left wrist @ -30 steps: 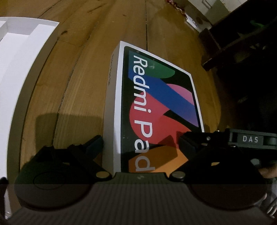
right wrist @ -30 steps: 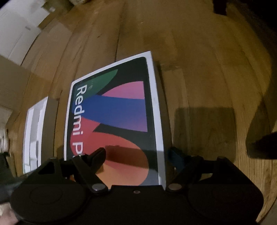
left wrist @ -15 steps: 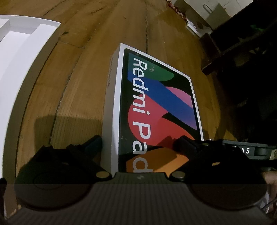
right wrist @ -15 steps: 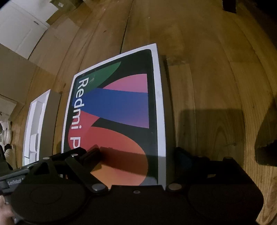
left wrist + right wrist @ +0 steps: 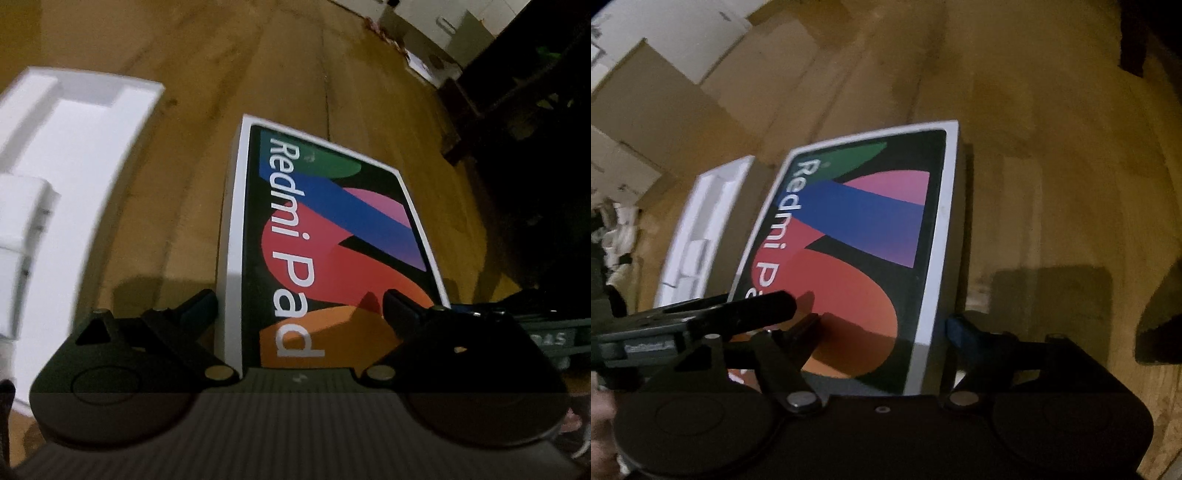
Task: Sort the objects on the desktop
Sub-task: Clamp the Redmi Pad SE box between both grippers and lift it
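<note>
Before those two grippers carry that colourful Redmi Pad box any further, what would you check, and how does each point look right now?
1. Left gripper straddles the Redmi Pad box, one finger on each side: ok.
2. Right gripper does the same at its corner: ok.
3. Fingers firmly pressing the box: cannot tell; picture is dark and blurred.
4. Box lifted clear of the wooden surface: cannot tell.
5. White tray lies apart from the box, on its left: ok.
6. The two grippers overlap closely at the box's near end in the right wrist view; touching or not: cannot tell.
</note>
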Demonstrator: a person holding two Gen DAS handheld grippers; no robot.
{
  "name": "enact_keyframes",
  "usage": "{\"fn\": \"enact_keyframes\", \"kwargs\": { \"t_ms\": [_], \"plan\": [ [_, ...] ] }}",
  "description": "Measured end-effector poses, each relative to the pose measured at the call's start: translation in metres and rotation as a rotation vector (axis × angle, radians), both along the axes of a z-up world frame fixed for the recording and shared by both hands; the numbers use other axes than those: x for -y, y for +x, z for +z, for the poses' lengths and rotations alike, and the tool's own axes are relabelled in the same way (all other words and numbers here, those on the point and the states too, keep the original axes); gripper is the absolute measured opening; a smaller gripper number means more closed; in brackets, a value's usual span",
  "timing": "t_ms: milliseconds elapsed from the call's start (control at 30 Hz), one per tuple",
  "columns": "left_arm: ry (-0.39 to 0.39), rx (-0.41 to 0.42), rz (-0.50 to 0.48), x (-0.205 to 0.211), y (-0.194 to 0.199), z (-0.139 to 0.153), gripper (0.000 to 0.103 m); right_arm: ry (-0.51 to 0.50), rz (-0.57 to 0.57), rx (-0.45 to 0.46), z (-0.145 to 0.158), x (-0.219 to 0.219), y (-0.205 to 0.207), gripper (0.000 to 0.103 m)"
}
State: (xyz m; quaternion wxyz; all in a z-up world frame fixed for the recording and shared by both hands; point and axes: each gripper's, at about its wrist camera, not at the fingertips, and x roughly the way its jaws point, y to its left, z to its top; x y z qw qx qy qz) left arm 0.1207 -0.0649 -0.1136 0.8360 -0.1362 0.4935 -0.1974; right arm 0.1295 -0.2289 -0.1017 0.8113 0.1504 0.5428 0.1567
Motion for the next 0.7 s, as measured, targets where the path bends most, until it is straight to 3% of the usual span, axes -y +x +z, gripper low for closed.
{"fn": "enact_keyframes", "kwargs": {
  "t_ms": [67, 267, 433, 700],
  "plan": [
    [0.05, 0.017, 0.014, 0.0, -0.003, 0.003, 0.097, -0.005, 0.062, 0.033, 0.008, -0.009, -0.004, 0.078],
    [0.052, 0.033, 0.019, -0.006, -0.008, 0.01, 0.096, -0.06, 0.193, 0.017, 0.011, -0.026, -0.012, 0.078],
    [0.088, 0.076, -0.009, 0.0, -0.014, 0.019, 0.096, -0.072, 0.206, 0.006, 0.01, -0.02, -0.012, 0.077],
    [0.062, 0.115, 0.032, -0.016, -0.013, 0.04, 0.096, -0.046, 0.189, 0.062, 0.026, -0.018, -0.011, 0.076]
  ]
}}
